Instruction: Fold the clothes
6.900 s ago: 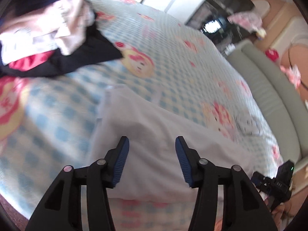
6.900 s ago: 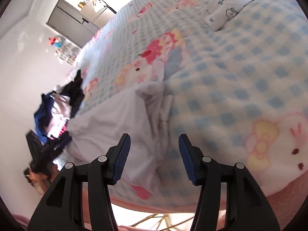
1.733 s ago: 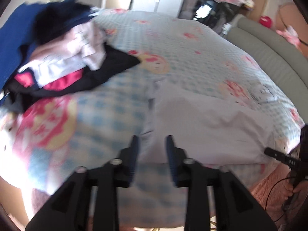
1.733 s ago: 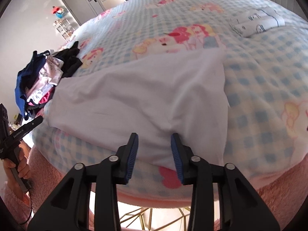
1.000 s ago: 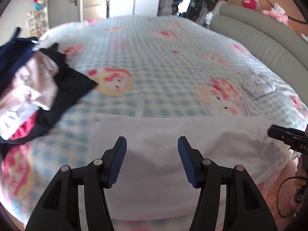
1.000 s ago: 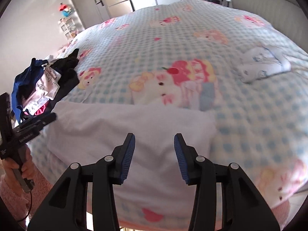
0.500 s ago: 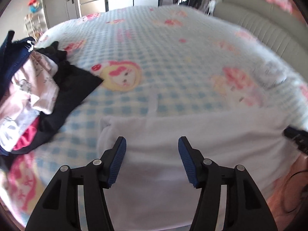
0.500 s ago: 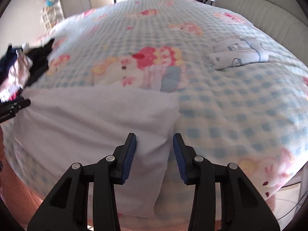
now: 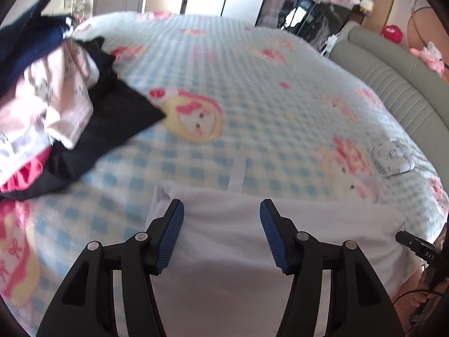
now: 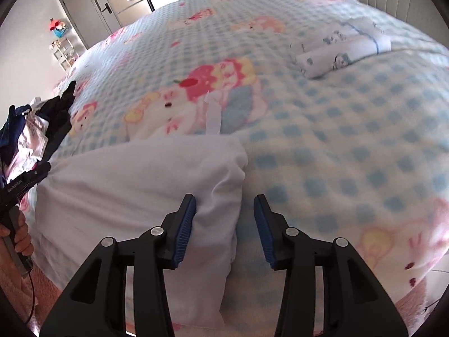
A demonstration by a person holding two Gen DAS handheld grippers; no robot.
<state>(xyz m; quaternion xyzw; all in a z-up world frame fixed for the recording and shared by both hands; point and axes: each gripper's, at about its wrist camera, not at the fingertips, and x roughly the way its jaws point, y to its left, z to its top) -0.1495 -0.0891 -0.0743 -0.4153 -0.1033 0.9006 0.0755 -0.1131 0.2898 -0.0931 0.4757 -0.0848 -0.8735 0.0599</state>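
The pale white, soft cloth garment lies flat across the near edge of the bed, which is covered by a blue-and-white checked blanket printed with pink cartoon figures. It reads as a wide, doubled band; its near part hangs over the bed edge. A narrow white strap projects from its far edge onto the blanket.

The left tool hovers over the garment's left portion, jaws spread wide and holding nothing. The right tool sits at the garment's right end, also spread and empty; its left pad lies against the rounded fold of cloth there, while the other pad stands over bare blanket. This placement suggests that the two tools bracket the band's ends, where cloth can be taken up for a further crosswise fold or smoothed. Which of the two is intended cannot be settled.

A heap of loose clothing in navy, black, pink and white lies at the far left of the bed, well apart from the garment. A small white folded item with blue print rests at the far right, likewise apart. This arrangement is consistent with unsorted stock on one side and finished work on the other.
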